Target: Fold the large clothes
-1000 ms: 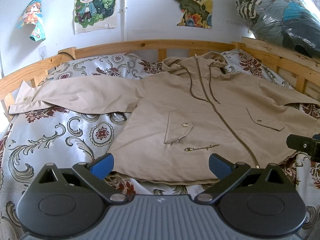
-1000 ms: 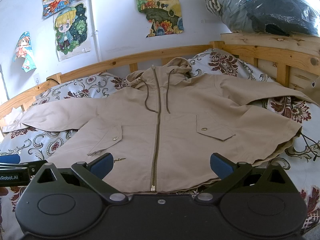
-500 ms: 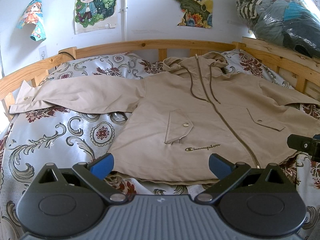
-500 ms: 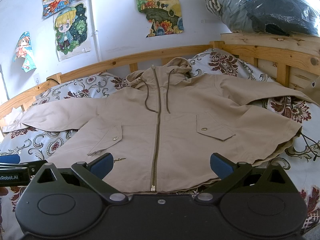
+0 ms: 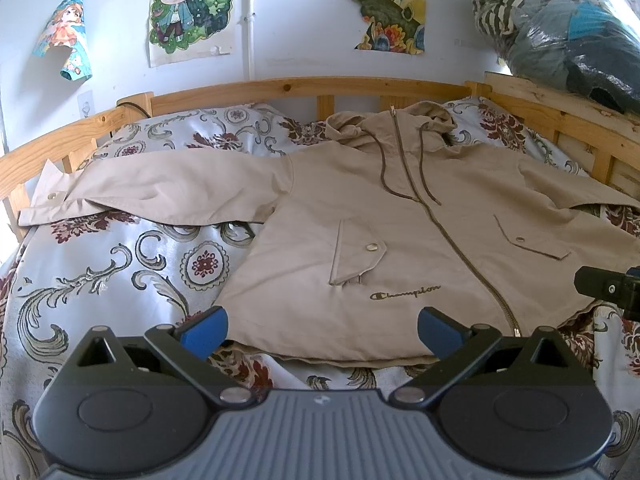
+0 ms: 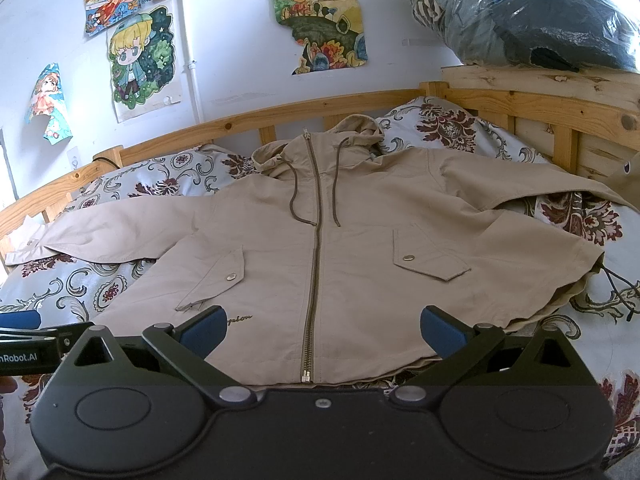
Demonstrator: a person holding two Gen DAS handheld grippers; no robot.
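Nothing is moving since the earlier frames: both grippers are staying wide apart and holding nothing. The jacket [image 5: 400,240] is lying flat, zipped, on the bed [image 5: 120,280], its hem just beyond the left gripper [image 5: 322,326] and right gripper [image 6: 323,326]

Bedroom: wooden bed frame [image 5: 304,87], cartoon posters [image 5: 188,4].

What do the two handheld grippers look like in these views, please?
Each is matte black plastic with a wide body bearing two round caps, silver pivot screws and angled link arms ending in blue pads. The left gripper has a ribbed grey centre; the right gripper is plain black. White lettering ending "nRobot.AI" marks the left one's side.
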